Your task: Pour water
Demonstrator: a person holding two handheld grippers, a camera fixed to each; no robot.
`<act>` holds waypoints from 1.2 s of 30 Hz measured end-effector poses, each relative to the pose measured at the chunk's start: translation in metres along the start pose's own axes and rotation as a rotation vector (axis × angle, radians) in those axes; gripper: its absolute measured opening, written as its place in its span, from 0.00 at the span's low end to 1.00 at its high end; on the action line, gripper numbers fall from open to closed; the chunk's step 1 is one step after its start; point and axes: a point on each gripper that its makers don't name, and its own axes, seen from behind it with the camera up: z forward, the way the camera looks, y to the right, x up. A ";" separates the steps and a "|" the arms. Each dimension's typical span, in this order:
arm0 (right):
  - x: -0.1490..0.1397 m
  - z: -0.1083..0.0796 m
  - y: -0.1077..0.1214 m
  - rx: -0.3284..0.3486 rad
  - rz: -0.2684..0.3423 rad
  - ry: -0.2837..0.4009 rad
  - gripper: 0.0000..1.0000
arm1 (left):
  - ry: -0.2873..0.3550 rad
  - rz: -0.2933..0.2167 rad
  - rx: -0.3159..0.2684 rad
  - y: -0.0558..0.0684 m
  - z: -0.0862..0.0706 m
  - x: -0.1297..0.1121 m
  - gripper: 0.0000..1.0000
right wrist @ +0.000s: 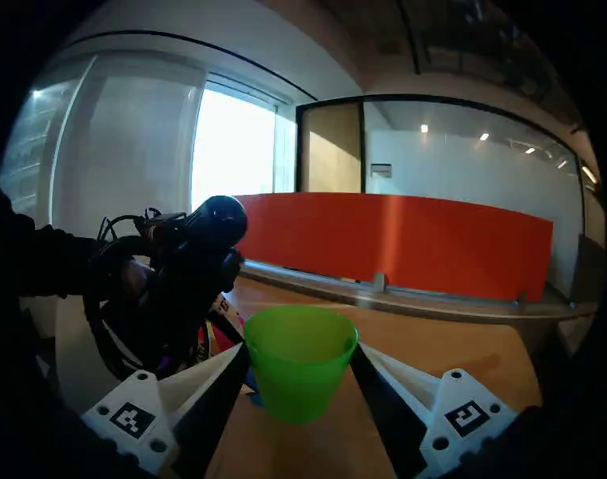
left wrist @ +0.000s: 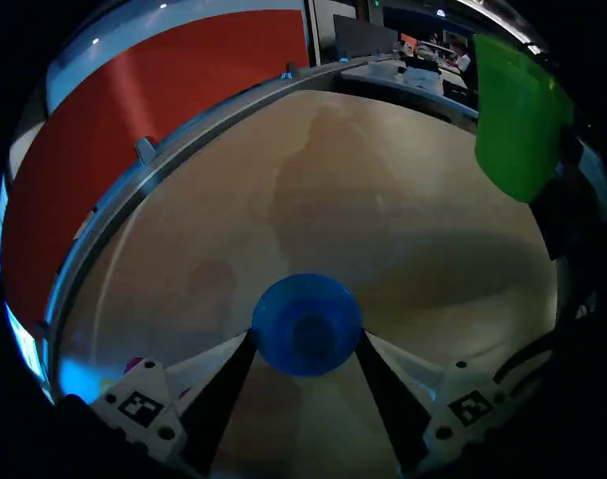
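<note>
In the left gripper view my left gripper is shut on a blue cup, seen from above with its mouth toward the camera, low over the pale wooden table. A green cup hangs at the upper right of that view, above the table. In the right gripper view my right gripper is shut on that green cup, held upright; I cannot see whether it holds water. The other gripper, with cables and a dark sleeve, sits to its left.
An orange partition with a metal rail runs along the table's far edge, and the same orange partition shows in the right gripper view with glass walls and a bright window behind. Desks and a person sit far off at the back.
</note>
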 end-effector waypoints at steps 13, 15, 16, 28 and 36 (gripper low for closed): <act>-0.001 -0.001 0.003 -0.002 0.007 0.002 0.90 | 0.018 0.008 -0.034 0.008 -0.001 0.005 0.87; -0.001 -0.002 0.004 -0.003 0.007 0.002 0.90 | 0.023 0.002 -0.037 0.008 -0.001 0.006 0.87; -0.001 -0.002 0.004 -0.003 0.007 0.002 0.90 | 0.025 -0.002 -0.037 0.008 -0.002 0.006 0.87; 0.002 -0.001 0.002 0.000 0.009 0.009 0.90 | 0.059 -0.026 -0.031 0.002 -0.013 0.010 0.86; 0.007 0.001 -0.003 0.006 0.001 0.013 0.90 | 0.079 -0.022 -0.018 -0.002 -0.022 0.012 0.86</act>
